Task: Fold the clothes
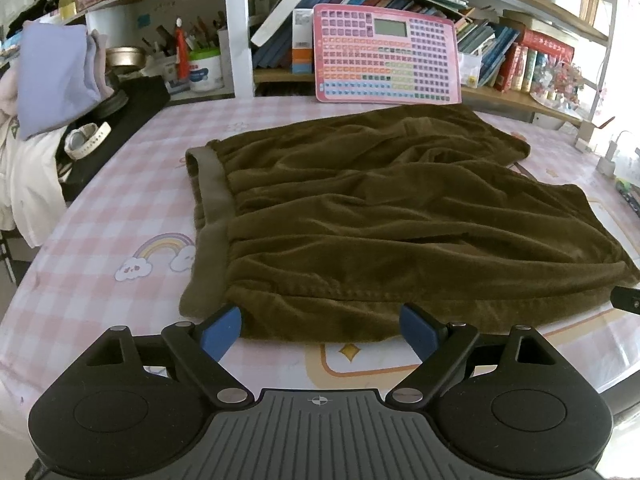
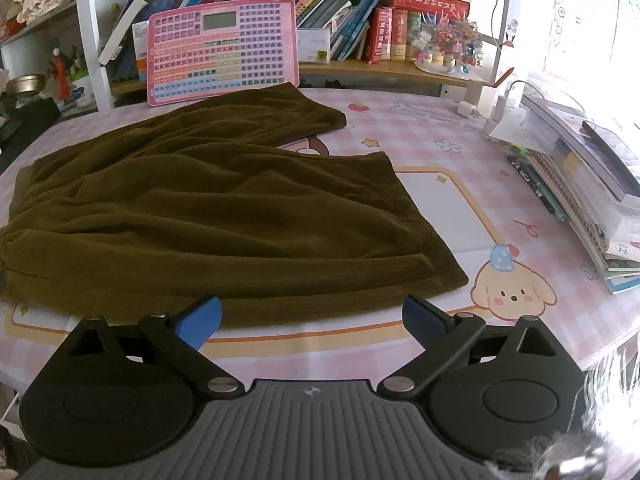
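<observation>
Nearest: left hand-held gripper (image 1: 320,330) w/ blue pads (image 1: 222,330) spread wide, released, nothing between, poised at near hem of olive-brown velvet shorts (image 1: 360,216). Right hand-held gripper (image 2: 312,322) likewise spread apart, gripping nothing, just short of same near edge. Shorts lying flat, rumpled, on pink checked tabletop (image 1: 120,208); long axis left-right, waistband (image 1: 212,216) at left, two leg openings pointing right, far leg angled away. Beyond, pink keypad toy board (image 1: 386,54) propped upright vs shelf (image 1: 280,76) of books (image 2: 384,34). Spine lettering too small to read. Right side: stacked notebooks (image 2: 592,184) on tabletop.
</observation>
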